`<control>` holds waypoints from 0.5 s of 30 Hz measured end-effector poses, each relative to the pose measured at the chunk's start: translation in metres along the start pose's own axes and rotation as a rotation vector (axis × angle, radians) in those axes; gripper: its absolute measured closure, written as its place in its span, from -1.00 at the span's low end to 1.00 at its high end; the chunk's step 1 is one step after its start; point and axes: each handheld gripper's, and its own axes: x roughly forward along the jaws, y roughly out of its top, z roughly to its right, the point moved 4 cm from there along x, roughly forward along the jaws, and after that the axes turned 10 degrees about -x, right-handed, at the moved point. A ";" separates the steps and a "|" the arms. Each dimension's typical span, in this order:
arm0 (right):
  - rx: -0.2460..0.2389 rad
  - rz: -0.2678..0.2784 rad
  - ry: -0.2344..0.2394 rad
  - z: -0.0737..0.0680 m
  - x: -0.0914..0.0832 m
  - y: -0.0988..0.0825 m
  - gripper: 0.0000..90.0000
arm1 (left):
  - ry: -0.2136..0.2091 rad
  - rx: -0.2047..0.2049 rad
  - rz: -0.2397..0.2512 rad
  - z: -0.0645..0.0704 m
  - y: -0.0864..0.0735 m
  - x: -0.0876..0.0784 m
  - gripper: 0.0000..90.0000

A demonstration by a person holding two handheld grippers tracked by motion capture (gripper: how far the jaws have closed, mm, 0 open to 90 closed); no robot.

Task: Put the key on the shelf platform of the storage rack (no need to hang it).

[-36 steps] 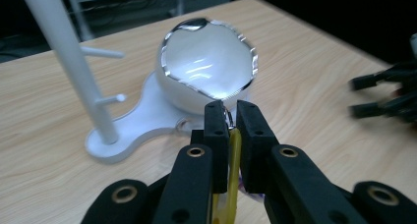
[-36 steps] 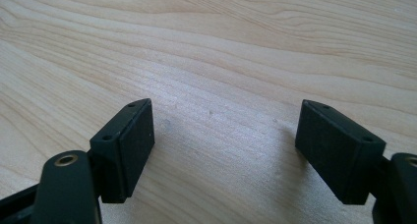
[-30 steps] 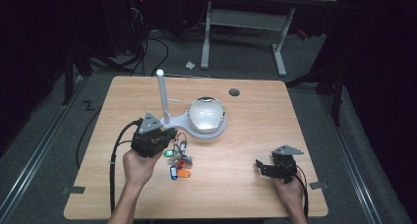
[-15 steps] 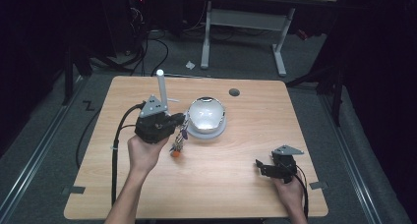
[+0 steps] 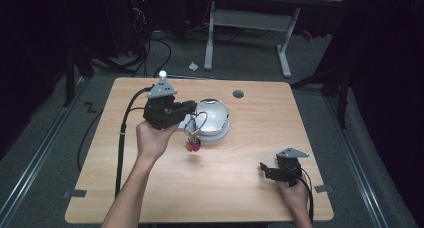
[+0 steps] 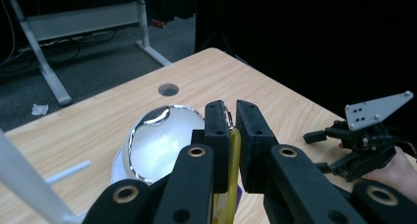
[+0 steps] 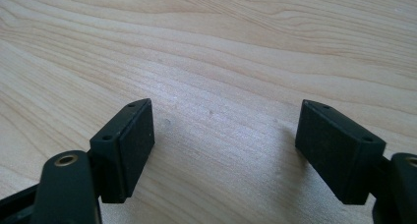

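My left gripper [image 5: 189,109] is held above the table, shut on a ring of small coloured tags [image 5: 193,144] that dangles below it. In the left gripper view a yellow part of that ring [image 6: 234,155] is pinched between the jaws of the left gripper [image 6: 232,117]. Just beyond sits a shiny white dome [image 5: 214,118] [image 6: 160,140] on a round base, with a thin white pole [image 5: 162,74] [image 6: 19,184] beside it. My right gripper [image 5: 267,170] [image 7: 223,145] rests low at the table's front right, open with only bare wood between its jaws.
The wooden table [image 5: 250,198] has a round cable hole [image 5: 238,94] [image 6: 168,90] behind the dome. The left gripper's cable [image 5: 122,133] trails over the table's left side. A desk frame [image 5: 250,23] stands on the dark floor beyond.
The left gripper has lifted the tag ring off the table and carried it up and back toward the dome. The right gripper has stayed still.
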 end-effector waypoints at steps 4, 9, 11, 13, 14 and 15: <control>0.000 0.000 0.000 0.000 0.000 0.000 -0.49 | -0.007 0.001 0.001 0.001 0.010 0.002 0.88; 0.000 0.000 0.000 0.000 0.000 0.000 -0.49 | -0.019 0.000 -0.004 0.002 0.025 0.008 0.88; 0.000 0.000 0.000 0.000 0.000 0.000 -0.49 | -0.026 0.000 -0.003 0.002 0.030 0.011 0.88; 0.001 0.000 0.000 0.000 0.000 0.000 -0.49 | -0.032 -0.003 -0.001 0.003 0.035 0.013 0.88; 0.000 0.000 0.000 0.000 0.000 0.000 -0.49 | -0.036 -0.001 0.001 0.003 0.037 0.014 0.88; 0.001 0.000 0.000 0.000 0.000 0.000 -0.49 | -0.035 0.000 0.002 0.004 0.040 0.016 0.88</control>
